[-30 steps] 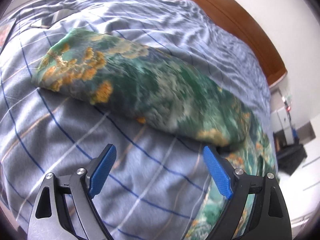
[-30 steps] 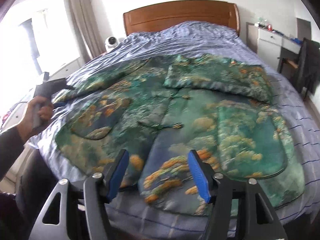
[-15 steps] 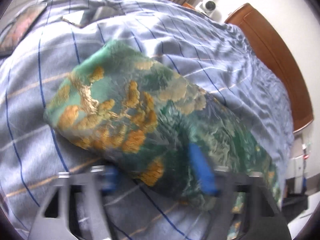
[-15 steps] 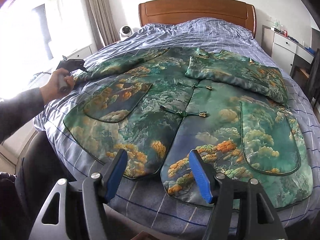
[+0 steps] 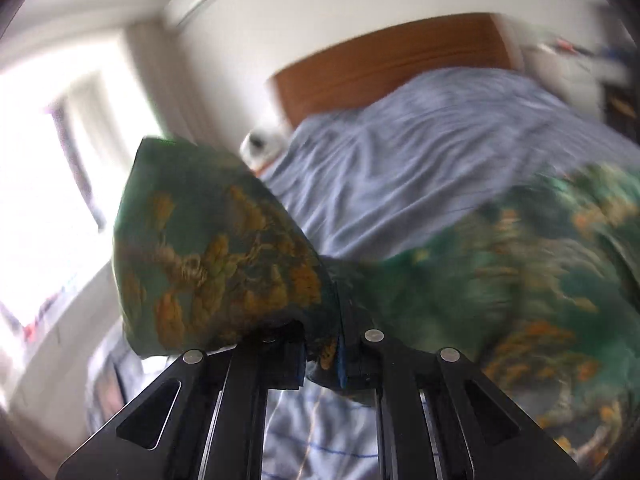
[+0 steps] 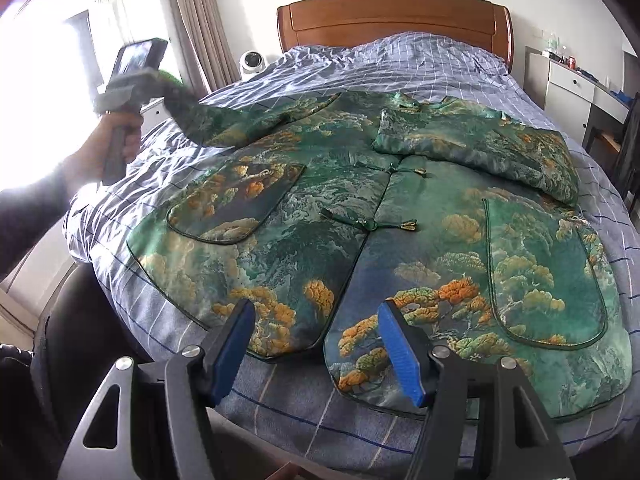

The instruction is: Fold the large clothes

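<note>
right gripper (image 6: pixel 316 352): hanging nearest the camera over the foot of the bed, blue pads spread apart with nothing between them, so it's idling for now

jacket (image 6: pixel 360 240): the big green brocade one with orange trees, lying front-up across the bed (image 6: pixel 420 64), hem pointing toward the right gripper, buttoned down the middle with knot fasteners

right sleeve (image 6: pixel 480 148): already lying folded in across the chest, so that side looks done

left gripper (image 5: pixel 322 354): jaws have just been snapping closed and are now clamped tight on the cuff end of the left sleeve (image 5: pixel 216 252); the fabric is bunching up out of the pads, and the wrist view is pretty smeared

left hand (image 6: pixel 120 136): seen from the right wrist view, it's holding the tool up off the mattress at the far left edge, with the sleeve trailing from it back to the shoulder

step in hand: I'd say we're mid sleeve-fold, second sleeve being lifted to go across the front

next move: probably carrying that cuff over toward the buttons and laying it flat to mirror the other sleeve, keeping the shoulder from dragging; then the right gripper is getting its turn at the hem

far end: wooden headboard (image 6: pixel 394 16), small white camera-looking gadget (image 6: pixel 253 62) beside it

writing/brands: not seeing any readable text anywhere; stuff on the white cabinet (image 6: pixel 568 80) is too small to tell
</note>
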`<act>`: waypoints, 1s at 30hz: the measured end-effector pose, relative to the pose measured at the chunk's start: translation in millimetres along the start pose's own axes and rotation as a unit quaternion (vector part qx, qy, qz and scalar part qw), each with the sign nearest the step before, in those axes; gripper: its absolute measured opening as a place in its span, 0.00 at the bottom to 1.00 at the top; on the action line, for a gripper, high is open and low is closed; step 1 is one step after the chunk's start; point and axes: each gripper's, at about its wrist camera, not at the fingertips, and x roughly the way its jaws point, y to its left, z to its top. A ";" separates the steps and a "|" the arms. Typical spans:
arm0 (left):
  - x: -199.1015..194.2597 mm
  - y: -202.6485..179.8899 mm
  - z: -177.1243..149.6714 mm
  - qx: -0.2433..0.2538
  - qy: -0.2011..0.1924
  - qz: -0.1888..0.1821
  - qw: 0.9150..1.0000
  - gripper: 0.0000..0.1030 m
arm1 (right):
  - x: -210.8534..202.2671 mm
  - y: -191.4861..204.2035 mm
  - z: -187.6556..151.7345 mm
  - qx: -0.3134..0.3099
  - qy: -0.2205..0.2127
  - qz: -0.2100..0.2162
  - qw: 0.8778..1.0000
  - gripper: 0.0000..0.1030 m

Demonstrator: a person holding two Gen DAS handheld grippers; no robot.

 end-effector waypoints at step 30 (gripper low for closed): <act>-95.5 -46.4 -113.3 -0.066 0.074 -0.130 0.987 0.93 | 83.4 -100.9 114.2 0.250 0.024 0.174 0.952 0.65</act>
